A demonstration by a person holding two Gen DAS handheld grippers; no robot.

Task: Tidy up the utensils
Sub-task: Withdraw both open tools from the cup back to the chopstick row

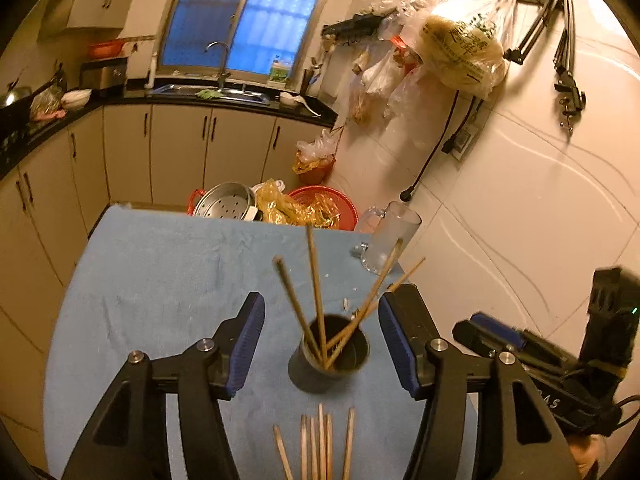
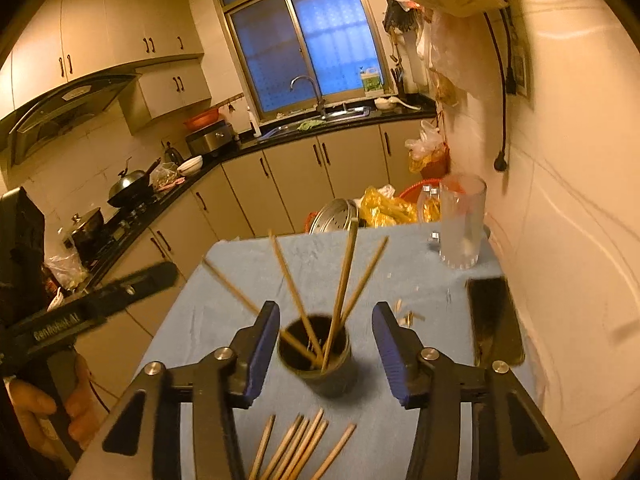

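Note:
A dark metal cup (image 1: 340,354) (image 2: 320,364) stands on the blue cloth of the table (image 1: 160,280) (image 2: 248,264), with several wooden chopsticks (image 1: 316,272) (image 2: 348,272) fanned out of it. More loose chopsticks (image 1: 320,444) (image 2: 300,444) lie flat on the cloth in front of the cup. My left gripper (image 1: 322,300) hangs open above the near side of the cup, its blue pads clear of the sticks. Just beside it, my right gripper (image 2: 326,308) is open too, with nothing pressed between its pads.
A glass mug (image 1: 390,236) (image 2: 462,224) stands at the table's far right corner. A dark phone (image 2: 494,324) lies along the right edge, by the wall. A steel steamer (image 1: 226,202) and red basket (image 1: 340,200) sit beyond the far edge. Small scraps dot the cloth.

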